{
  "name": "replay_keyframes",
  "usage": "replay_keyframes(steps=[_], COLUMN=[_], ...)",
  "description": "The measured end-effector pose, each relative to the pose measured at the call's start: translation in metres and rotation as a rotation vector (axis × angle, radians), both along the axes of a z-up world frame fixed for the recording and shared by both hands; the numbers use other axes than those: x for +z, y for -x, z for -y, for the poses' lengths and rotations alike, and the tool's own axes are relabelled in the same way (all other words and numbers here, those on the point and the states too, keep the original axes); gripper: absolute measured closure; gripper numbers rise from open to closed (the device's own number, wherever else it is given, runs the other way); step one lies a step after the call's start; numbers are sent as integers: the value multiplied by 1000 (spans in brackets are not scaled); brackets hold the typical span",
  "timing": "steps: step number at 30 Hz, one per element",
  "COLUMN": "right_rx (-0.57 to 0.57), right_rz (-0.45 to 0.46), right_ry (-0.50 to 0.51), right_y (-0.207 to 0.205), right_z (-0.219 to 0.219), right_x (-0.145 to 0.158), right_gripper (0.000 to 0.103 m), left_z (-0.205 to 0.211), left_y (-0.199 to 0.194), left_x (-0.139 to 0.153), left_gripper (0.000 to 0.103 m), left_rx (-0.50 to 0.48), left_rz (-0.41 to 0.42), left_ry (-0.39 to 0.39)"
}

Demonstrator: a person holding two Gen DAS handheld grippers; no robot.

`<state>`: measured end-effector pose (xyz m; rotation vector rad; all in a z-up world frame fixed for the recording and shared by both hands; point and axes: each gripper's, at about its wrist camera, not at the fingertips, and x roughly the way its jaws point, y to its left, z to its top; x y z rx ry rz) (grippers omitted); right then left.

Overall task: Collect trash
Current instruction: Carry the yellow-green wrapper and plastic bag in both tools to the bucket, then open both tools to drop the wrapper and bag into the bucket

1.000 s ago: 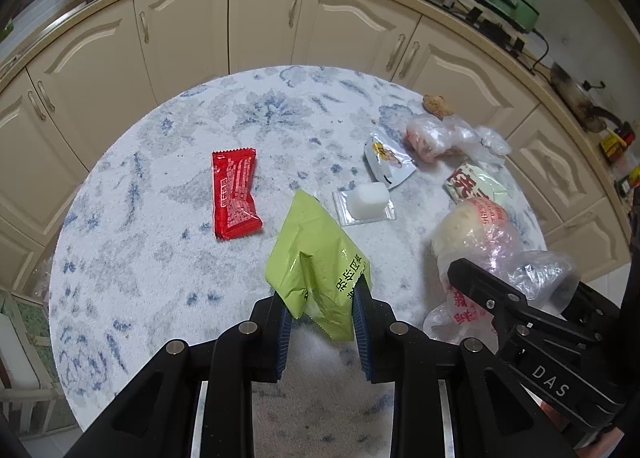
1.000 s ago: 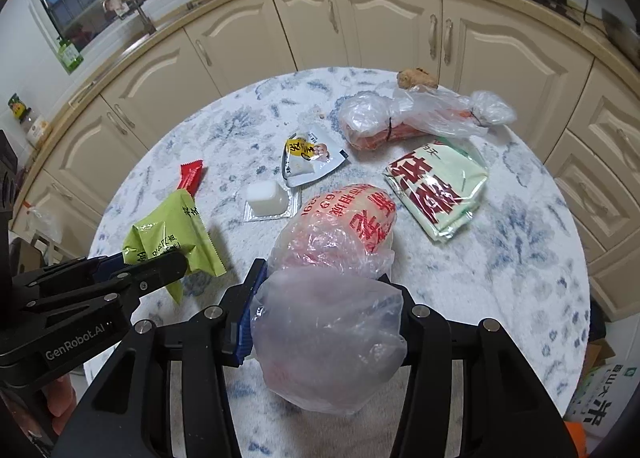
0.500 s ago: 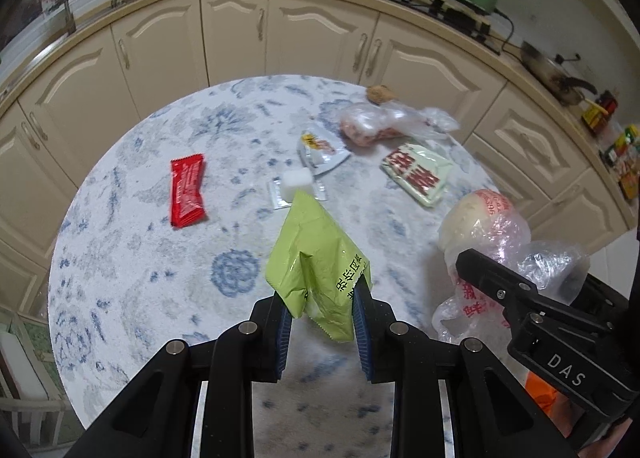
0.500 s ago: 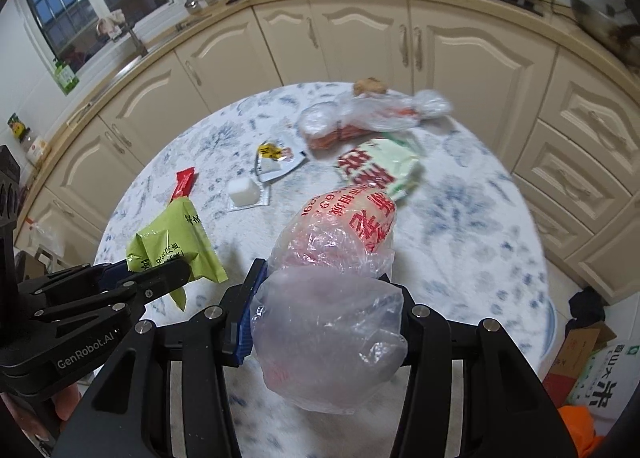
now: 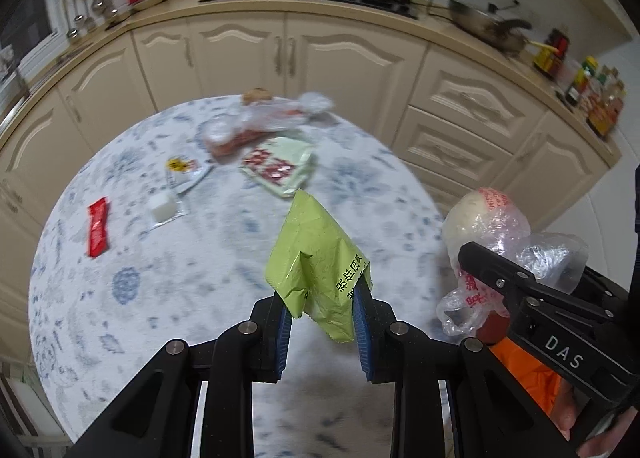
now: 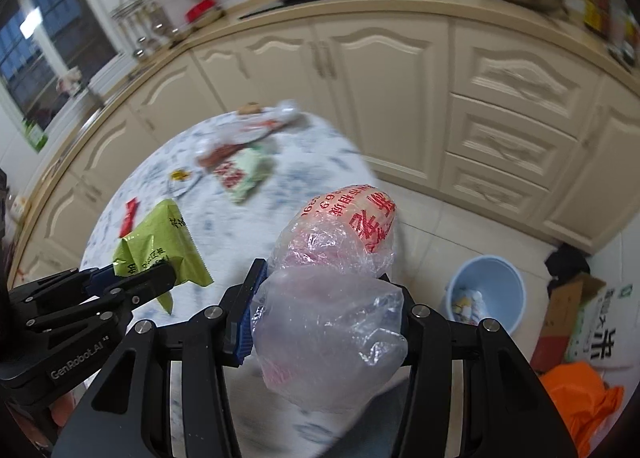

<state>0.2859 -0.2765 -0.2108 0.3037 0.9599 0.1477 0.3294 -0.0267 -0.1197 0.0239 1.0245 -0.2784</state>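
The left gripper (image 5: 322,308) is clamped on a crumpled green snack packet (image 5: 316,254), its 2 blue pads pinching the packet's lower edge so the rest stands up above the jaws, clear of the table. In the right wrist view the same gripper (image 6: 132,282) shows at the left edge with the green packet (image 6: 160,246) sticking up from it.

The right gripper (image 6: 320,322) grasps a bunched clear plastic bag (image 6: 332,298) printed with red characters; the bag bulges out between and above the fingers and hides the right pad. From the left wrist view this right gripper (image 5: 476,258) sits at the right side, the plastic bag (image 5: 484,221) puffed up over its black finger, with the floor beyond the table edge behind it.

Behind both lies the round marble-patterned table (image 5: 160,298). On it rest a red wrapper (image 5: 98,226), a small white cube on clear film (image 5: 163,209), a torn white sachet (image 5: 185,173), a pale green packet with red characters (image 5: 278,167) and a clear bag with reddish contents (image 5: 256,125), all well apart from the grippers.

On the floor right of the table stands a light blue bin (image 6: 486,290) holding some scraps, near a cardboard box (image 6: 568,310). Cream cabinets (image 5: 348,57) curve behind.
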Motion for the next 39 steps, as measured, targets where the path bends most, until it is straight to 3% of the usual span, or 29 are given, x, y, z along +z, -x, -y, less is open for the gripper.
replay_keyframes(steps=[14, 21, 34, 37, 38, 39], right_rx=[-299, -451, -630, -653, -659, -664], right_rz=[-79, -123, -230, -256, -265, -279], right_ry=[-16, -41, -30, -42, -45, -49], right_y=[38, 58, 83, 86, 87, 87], right_z=[157, 235, 327, 339, 342, 346], right_x=[-30, -57, -113, -127, -131, -137], right_gripper=[54, 54, 54, 54, 54, 54], left_z=[160, 244, 383, 407, 413, 419], left_y=[-27, -57, -106, -113, -111, -113], left_x=[-25, -67, -144, -159, -161, -166], left_gripper=[79, 79, 78, 71, 54, 30], left_rx=[-263, -375, -521, -545, -544, -535], left_rz=[-37, -101, -176, -188, -174, -155], left_ry=[-47, -103, -194, -202, -230, -276])
